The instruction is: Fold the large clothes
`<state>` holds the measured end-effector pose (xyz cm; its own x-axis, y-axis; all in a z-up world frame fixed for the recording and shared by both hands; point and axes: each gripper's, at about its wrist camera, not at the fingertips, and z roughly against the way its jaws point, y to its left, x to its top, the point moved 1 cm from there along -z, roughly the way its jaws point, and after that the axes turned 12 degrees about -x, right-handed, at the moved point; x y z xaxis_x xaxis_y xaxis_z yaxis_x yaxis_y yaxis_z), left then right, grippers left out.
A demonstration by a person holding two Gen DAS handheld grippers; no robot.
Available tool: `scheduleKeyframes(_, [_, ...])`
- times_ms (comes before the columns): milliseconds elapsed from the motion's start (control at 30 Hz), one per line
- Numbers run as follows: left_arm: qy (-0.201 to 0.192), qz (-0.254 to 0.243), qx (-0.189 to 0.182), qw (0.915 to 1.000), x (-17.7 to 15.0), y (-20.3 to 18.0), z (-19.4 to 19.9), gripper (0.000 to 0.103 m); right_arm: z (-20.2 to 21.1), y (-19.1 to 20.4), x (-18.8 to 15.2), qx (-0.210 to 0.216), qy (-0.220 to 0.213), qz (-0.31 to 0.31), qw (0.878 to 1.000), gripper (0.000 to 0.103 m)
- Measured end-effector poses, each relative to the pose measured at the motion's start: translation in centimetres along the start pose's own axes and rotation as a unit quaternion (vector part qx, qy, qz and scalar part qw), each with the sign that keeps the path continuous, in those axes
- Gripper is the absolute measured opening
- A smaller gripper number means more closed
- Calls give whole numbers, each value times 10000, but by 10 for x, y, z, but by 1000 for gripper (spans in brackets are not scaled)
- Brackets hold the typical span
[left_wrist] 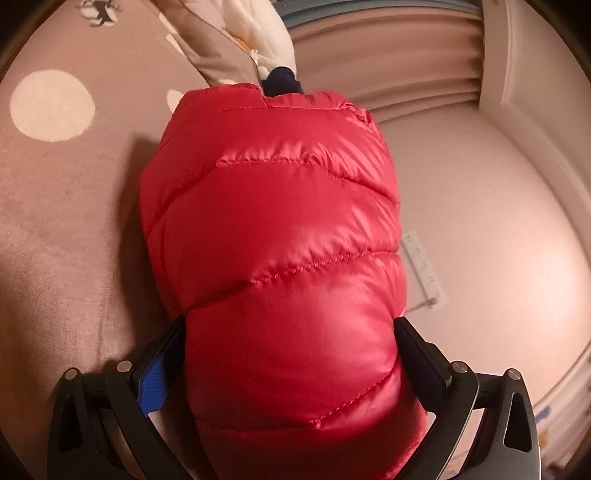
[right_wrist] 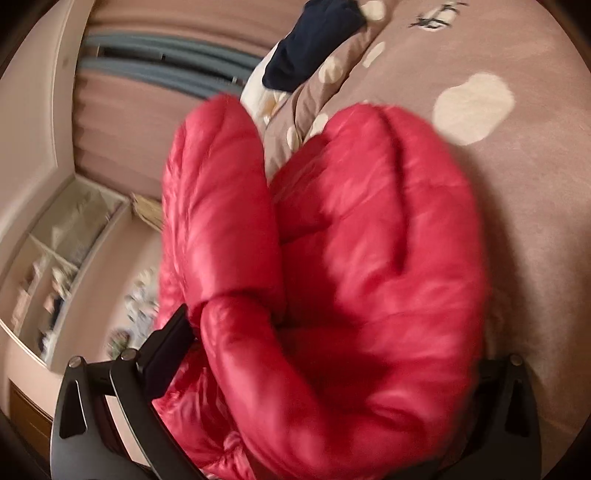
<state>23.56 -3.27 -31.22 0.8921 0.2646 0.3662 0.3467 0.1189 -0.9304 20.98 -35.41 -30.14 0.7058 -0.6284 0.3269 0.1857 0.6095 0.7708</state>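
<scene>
Left gripper (left_wrist: 290, 354) clamped across shiny red quilted puffer jacket (left_wrist: 273, 236); long axis runs straight away from fingers toward navy cuff (left_wrist: 282, 83). Jacket over dotted pink bedspread (left_wrist: 66, 206). Right gripper (right_wrist: 332, 354) clamped on bunched folds, blurred.

No readable text, label, brand, number or sign in either view. Small dark printed motif (left_wrist: 100, 10) on the dusty-pink dotted bedcover (left_wrist: 66, 221): a figure, not lettering.
</scene>
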Motion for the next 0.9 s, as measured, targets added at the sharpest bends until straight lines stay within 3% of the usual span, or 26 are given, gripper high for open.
scheduleKeyframes(33, [-72, 34, 45, 10000, 0, 1, 1, 98, -2, 4, -2, -146, -113, 67, 9998, 101])
scheduleKeyframes(100, [-130, 65, 275, 9995, -1, 3, 4, 83, -2, 3, -5, -231, -251, 107, 9994, 88])
scheduleKeyframes(167, [-156, -85, 563, 9983, -4, -1, 3, 79, -1, -4, -4, -153, -268, -12, 9995, 58])
scheduleKeyframes(267, [-227, -414, 954, 9943, -11, -11, -2, 76, 0, -11, -5, -83, -336, -68, 9994, 47])
scheduleKeyframes(733, [-277, -438, 1016, 9935, -11, -10, -3, 74, 2, -9, -9, -181, -371, -56, 9991, 46])
scheduleKeyframes(900, [-303, -384, 1003, 9938, -9, -11, -1, 74, 7, -2, -18, -284, -680, 186, 9971, 46])
